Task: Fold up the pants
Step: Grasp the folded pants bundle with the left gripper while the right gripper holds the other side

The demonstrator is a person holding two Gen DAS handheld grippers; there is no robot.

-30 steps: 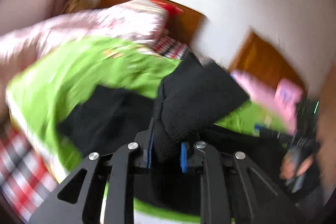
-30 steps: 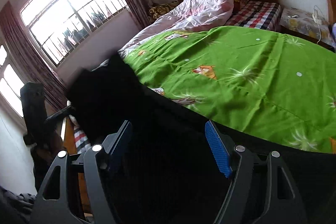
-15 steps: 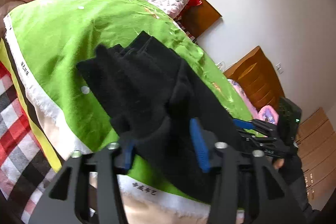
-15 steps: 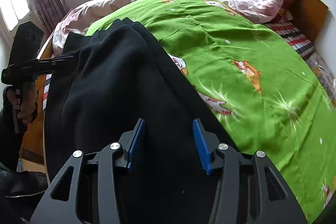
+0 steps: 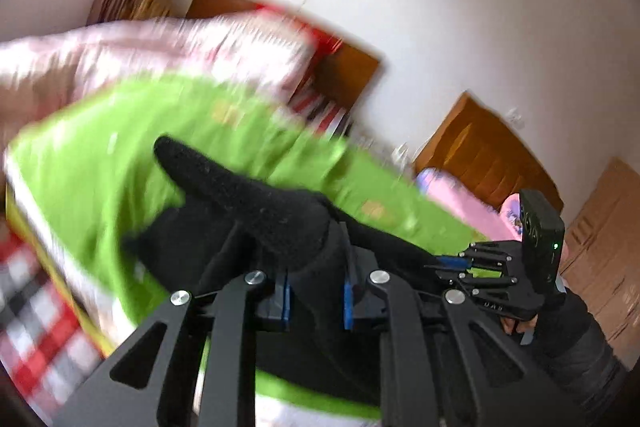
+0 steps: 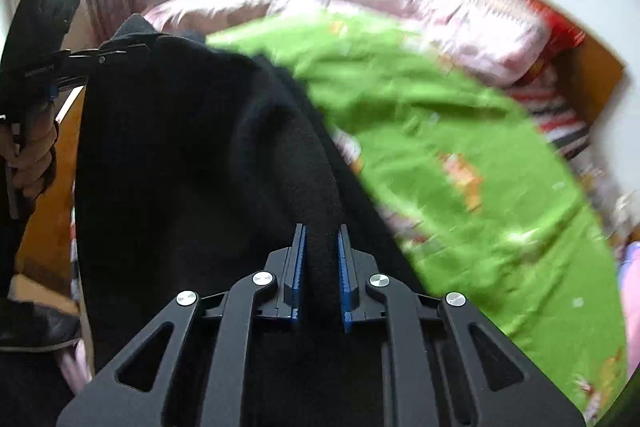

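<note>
Left wrist view: the left hand-held gripper (image 5: 316, 297) has its jaws closing on a thick bunch of the black pants (image 5: 256, 203), and the blue pads (image 5: 285, 297) sit against the cloth on both sides. A pointed corner of the fabric sticks up past the jaws toward the green bedspread (image 5: 100, 179), which covers the bed. The rest of the pants trails off to the right, toward the right hand-held gripper (image 5: 452, 261), whose narrow jaws meet the same black edge. The background is smeared, so fine detail of the bed is lost.

Right wrist view: the right hand-held gripper (image 6: 320, 267) is also closing, with a ridge of black cloth pinched between its blue pads (image 6: 298, 267). The pants (image 6: 192, 155) hang as a broad dark sheet on the left side of the picture, stretched from these jaws up to the left hand-held gripper (image 6: 116, 49), which grips the far corner.

The step in hand looks like taking hold of two points on one edge, ready to lift and lay the garment over. To do it well:
- make sure each bite takes all layers, not just the top one;
- keep the edge between the two grippers taut and level, so the fold line falls straight;
- carry the cloth over the bedspread low, so it does not swing or twist.
</note>
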